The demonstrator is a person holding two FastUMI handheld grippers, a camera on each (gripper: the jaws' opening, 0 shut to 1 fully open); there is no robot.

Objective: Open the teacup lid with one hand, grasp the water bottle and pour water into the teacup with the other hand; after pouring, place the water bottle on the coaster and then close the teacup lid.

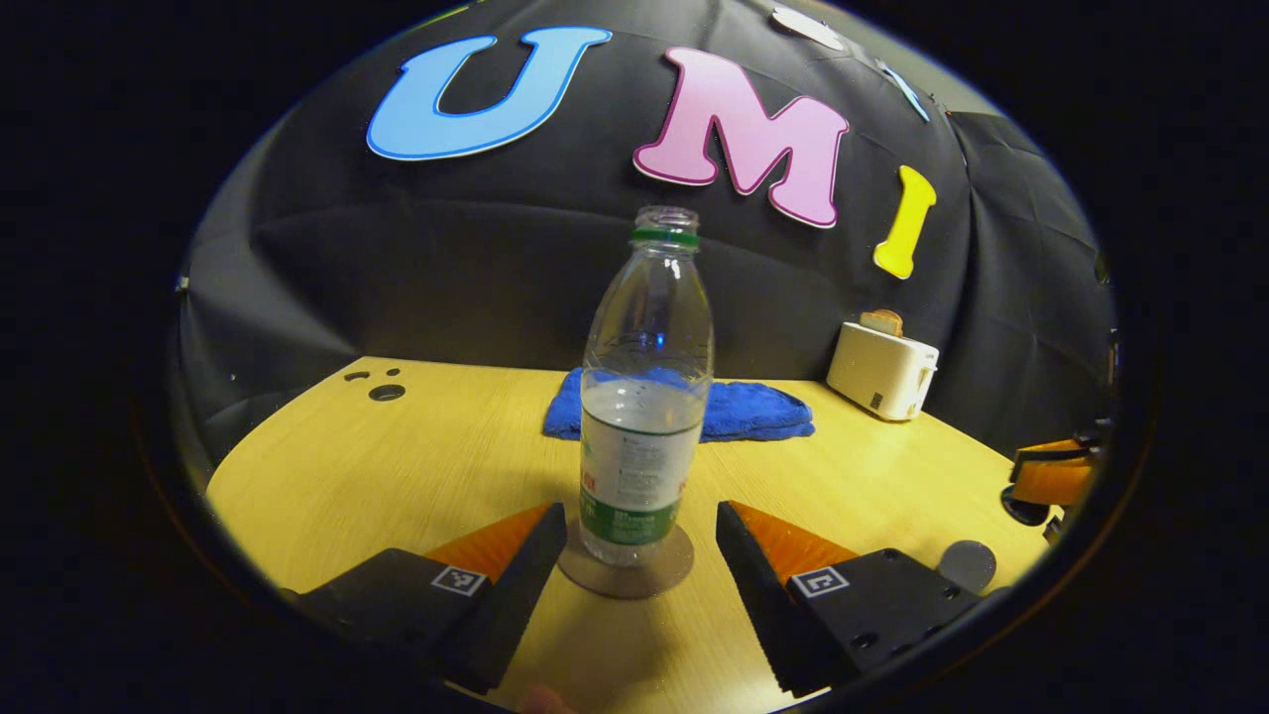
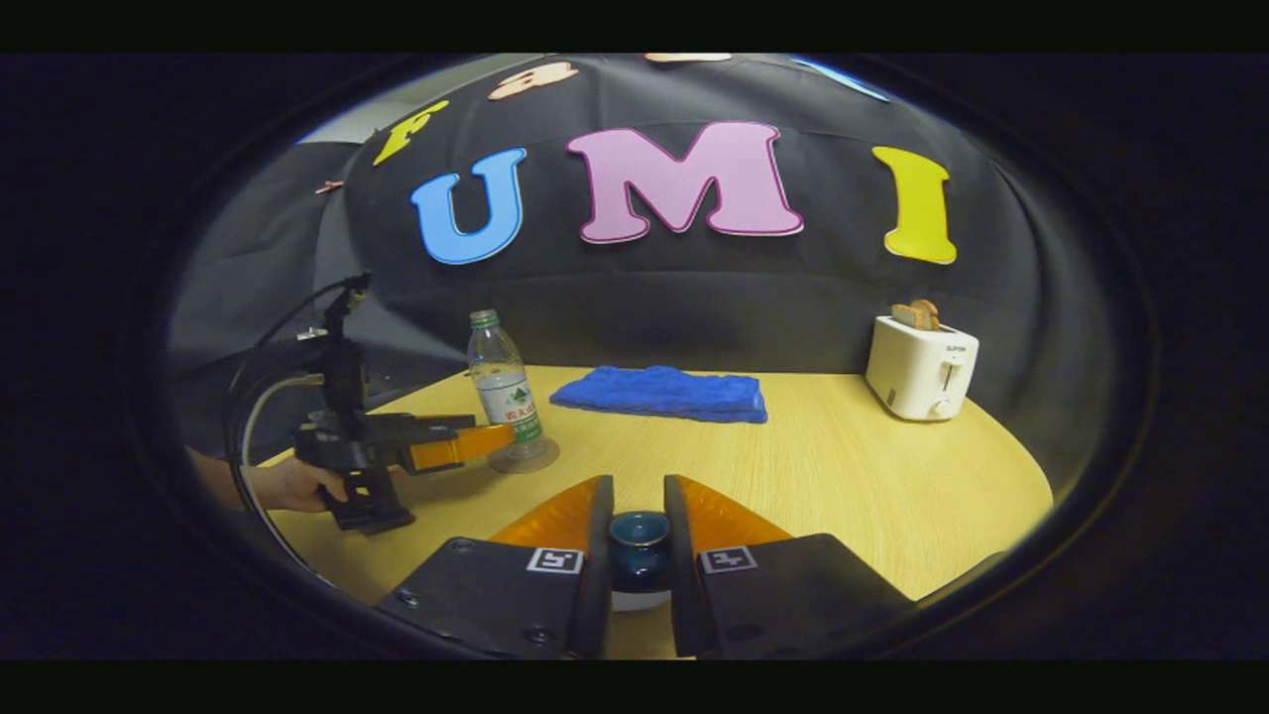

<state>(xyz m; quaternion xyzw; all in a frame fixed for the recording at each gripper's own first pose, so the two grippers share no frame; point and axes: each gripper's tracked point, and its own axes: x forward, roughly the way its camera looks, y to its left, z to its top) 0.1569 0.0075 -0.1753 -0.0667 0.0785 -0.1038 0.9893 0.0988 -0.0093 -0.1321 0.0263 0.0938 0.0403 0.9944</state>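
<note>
- On the coaster (image 1: 625, 573), upright: water bottle (image 1: 644, 416), cap off, roughly half full, long axis vertical, base seated inside the disc's rim.
- Either side of the bottle, low by its label band: left gripper (image 1: 639, 540), jaws spread wide, clear gaps both sides, neither finger touching plastic. In the right gripper view the same left gripper (image 2: 501, 436) seen side-on, level with the tabletop, finger reaching just up to the bottle (image 2: 506, 397); a hand (image 2: 297, 486) wrapped round its grip.
- Right of the bottle, well apart, nearer the table's front edge: right gripper (image 2: 636, 535), fingers closed in on a dark blue knob-like piece, taken for the teacup lid (image 2: 637, 535); pale rounded form just beneath it probably the teacup (image 2: 634, 599) itself. Lid lifted or seated: cannot tell from this angle.
- Behind the bottle, toward the wall: folded blue cloth (image 1: 739, 409). Farther right of the bottle, at the back: white toaster (image 2: 920, 369) with bread in the slot.
- Judgement: bottle appears delivered to the coaster; pouring looks finished. Remaining hinge is lid-to-cup, straight down under the right gripper, which is the nearer tool by far.
- Judgement: left gripper should pull straight back along its own axis; any sideways drift risks clipping the light, open bottle and tipping it.
</note>
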